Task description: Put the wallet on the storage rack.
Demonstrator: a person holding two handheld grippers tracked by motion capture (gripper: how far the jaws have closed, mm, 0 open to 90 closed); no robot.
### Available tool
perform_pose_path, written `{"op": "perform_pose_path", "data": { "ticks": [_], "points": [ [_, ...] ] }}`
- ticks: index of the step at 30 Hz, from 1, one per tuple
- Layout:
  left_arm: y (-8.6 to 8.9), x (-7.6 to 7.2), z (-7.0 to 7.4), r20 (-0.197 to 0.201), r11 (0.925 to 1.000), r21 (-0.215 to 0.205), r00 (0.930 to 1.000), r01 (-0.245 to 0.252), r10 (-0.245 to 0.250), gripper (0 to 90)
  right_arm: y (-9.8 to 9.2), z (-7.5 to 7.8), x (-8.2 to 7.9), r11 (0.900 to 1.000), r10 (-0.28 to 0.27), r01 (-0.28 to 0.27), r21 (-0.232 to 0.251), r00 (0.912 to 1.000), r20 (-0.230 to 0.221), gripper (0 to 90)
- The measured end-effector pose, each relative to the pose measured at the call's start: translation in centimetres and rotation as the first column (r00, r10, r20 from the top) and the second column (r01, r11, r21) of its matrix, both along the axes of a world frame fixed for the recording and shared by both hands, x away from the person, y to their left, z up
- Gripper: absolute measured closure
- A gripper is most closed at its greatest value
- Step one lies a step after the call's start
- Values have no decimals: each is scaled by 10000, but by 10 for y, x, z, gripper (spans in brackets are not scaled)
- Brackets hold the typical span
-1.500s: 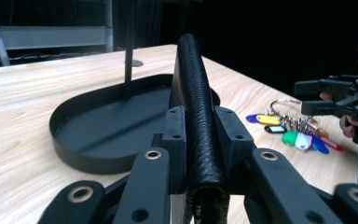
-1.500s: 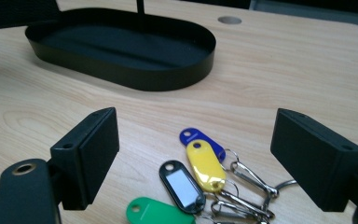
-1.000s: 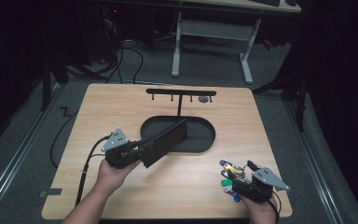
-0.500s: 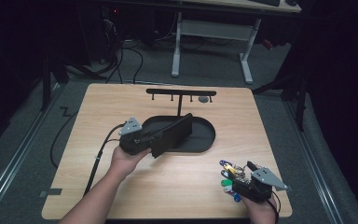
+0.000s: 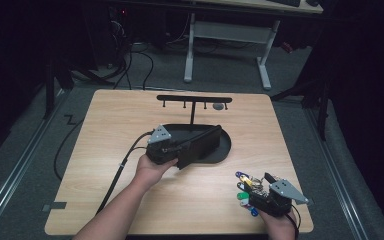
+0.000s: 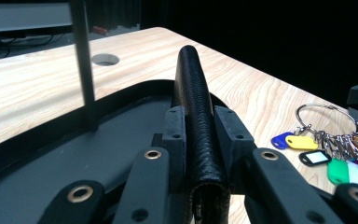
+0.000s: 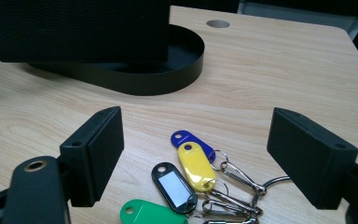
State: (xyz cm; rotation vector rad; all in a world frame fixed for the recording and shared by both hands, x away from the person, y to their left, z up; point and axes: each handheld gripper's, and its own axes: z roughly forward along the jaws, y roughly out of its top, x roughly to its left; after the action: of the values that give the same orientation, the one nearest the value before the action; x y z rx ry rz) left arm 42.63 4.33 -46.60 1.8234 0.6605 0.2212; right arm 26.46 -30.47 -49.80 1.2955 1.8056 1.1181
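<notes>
L gripper (image 5: 180, 152): jaws clamped on the black leather wallet (image 6: 196, 116), pads pressing both faces near its lower end, fold edge up. Grip looks centred and square in the left gripper view; wallet runs straight out along the jaw line, no visible slip.

Wallet position: held on edge over the black oval tray (image 5: 225, 150), above the tray's near-left part, far end reaching toward the tray's right end. Whether its bottom edge touches the tray floor: cannot tell. Tray sits mid-table, carrying a T-shaped hook stand (image 5: 194, 100) at its back; the post is just left of the wallet in the left gripper view.

R gripper (image 7: 196, 154): jaws wide apart, holding nothing, resting over the key bunch (image 7: 191, 172) at the table's (image 5: 105, 200) near-right corner. Coloured tags (blue, yellow, black, green) lie flat on the wood between the pads, untouched.

Judged step: setting wallet into tray. Recs:
- Keep wallet clear of the post; steer toward the tray's open right half.
- Lower until the bottom edge bears on the tray floor before letting go; released on edge it will prob. topple, so tilt it flat first.
- Clear the tray wall when backing out.
- R gripper: hold off the keys till L is clear.
</notes>
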Motion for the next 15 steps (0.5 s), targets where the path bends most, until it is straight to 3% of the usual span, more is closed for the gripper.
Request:
{"op": "perform_pose_path", "data": {
  "ticks": [4,6,8,15],
  "points": [
    [-3,5,-2,-265,9998,-171,9996,-87,82,742,2,-1,1,10000,62,-62,-55,9999,-80,187],
    [0,7,-2,-362,9999,-49,9992,-164,162,722,2,-1,1,9999,52,-53,-87,10000,-79,188],
    [2,7,-2,-187,9993,258,9994,-287,292,700,2,-1,0,10000,39,-40,-82,10000,-55,188],
    [12,3,0,149,9983,405,9990,-426,421,645,6,-2,1,9997,192,-194,-175,9997,-144,188]
  ]
}}
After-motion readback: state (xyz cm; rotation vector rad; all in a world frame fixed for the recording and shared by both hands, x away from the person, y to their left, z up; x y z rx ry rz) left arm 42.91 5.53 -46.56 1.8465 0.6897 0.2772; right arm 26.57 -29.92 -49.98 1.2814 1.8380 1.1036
